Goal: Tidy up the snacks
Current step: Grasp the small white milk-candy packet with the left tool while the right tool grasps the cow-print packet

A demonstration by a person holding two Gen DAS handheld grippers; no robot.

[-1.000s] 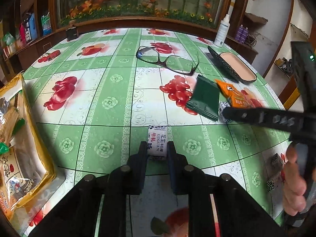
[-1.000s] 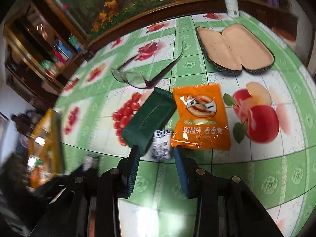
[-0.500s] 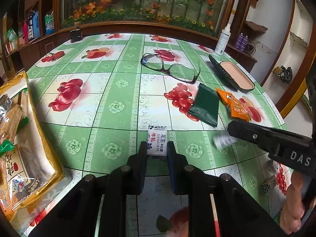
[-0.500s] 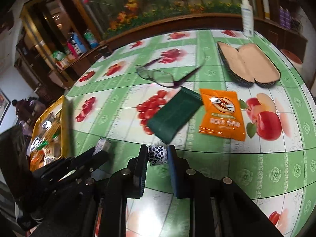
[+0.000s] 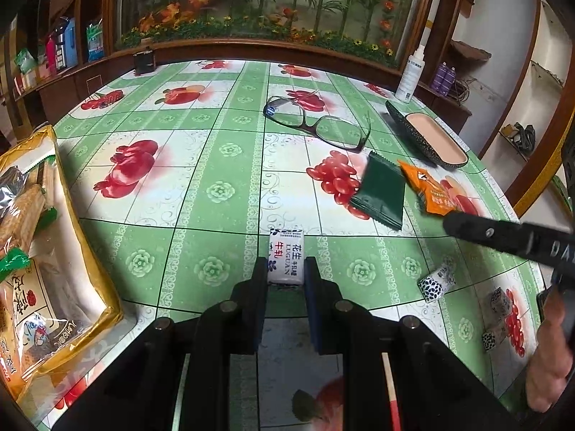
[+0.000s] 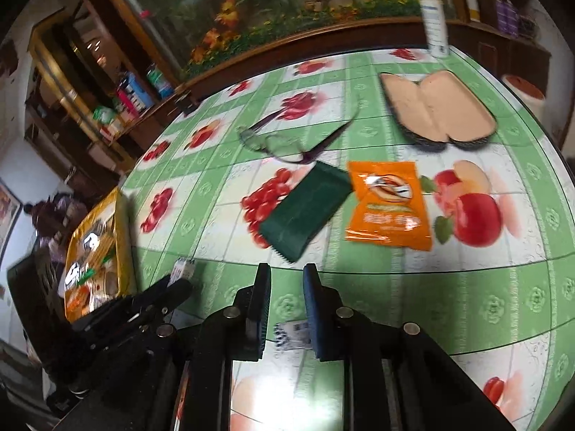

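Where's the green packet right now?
In the right wrist view, the green packet lies mid-table between the printed cherries and the orange packet, just below the glasses.

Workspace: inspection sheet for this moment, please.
Surface: round table, green fruit-print cloth.
Job's things: white peanut candy; small patterned candy; green packet; orange packet; yellow snack bag.
Clutter: glasses, open glasses case, spray bottle.
Grippers: left gripper shut on white peanut candy; right gripper slightly parted, patterned candy below it on the table.
Cables: nothing seen.
Surroundings: planter, wooden shelves.
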